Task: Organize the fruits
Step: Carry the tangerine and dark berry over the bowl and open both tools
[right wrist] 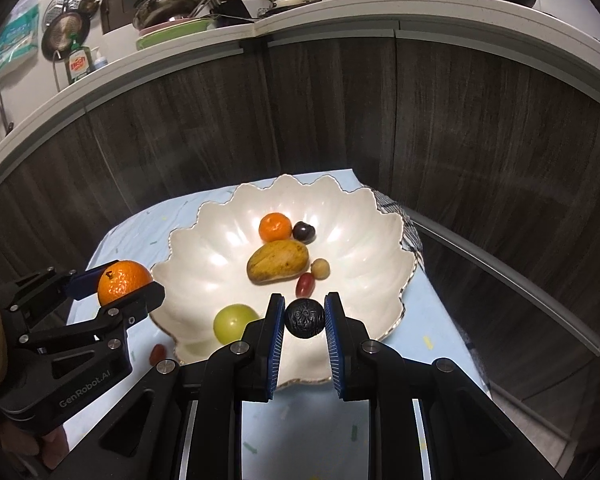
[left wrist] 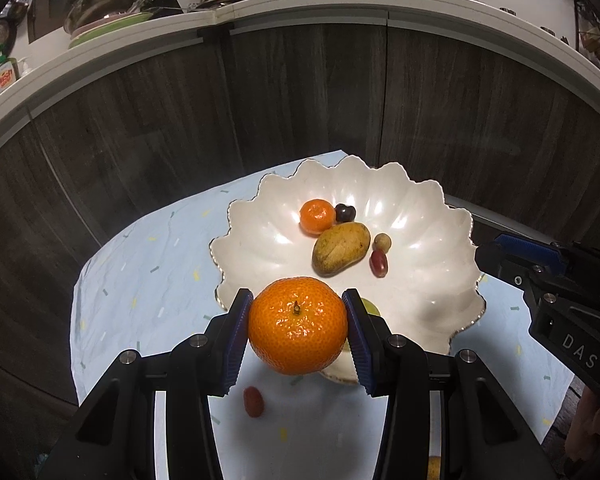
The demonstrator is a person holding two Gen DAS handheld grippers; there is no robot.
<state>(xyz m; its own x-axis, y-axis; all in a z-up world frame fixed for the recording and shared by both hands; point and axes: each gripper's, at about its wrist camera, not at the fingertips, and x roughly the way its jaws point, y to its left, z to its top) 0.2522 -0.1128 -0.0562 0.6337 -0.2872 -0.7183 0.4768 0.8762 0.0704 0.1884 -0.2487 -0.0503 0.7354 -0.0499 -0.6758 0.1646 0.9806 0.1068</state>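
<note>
We clench the left gripper point(left wrist: 298, 326) on the mandarin point(left wrist: 298, 326) and the right gripper point(right wrist: 304, 317) on a dark wrinkled fruit point(right wrist: 304, 317), both at the six o'clock rim of the scalloped bowl point(right wrist: 356, 216), ready to drop in.

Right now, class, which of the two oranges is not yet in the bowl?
The larger orange, gripped between the left gripper's pads at the bowl's near rim. The smaller orange already lies inside, beside the mango.
</note>
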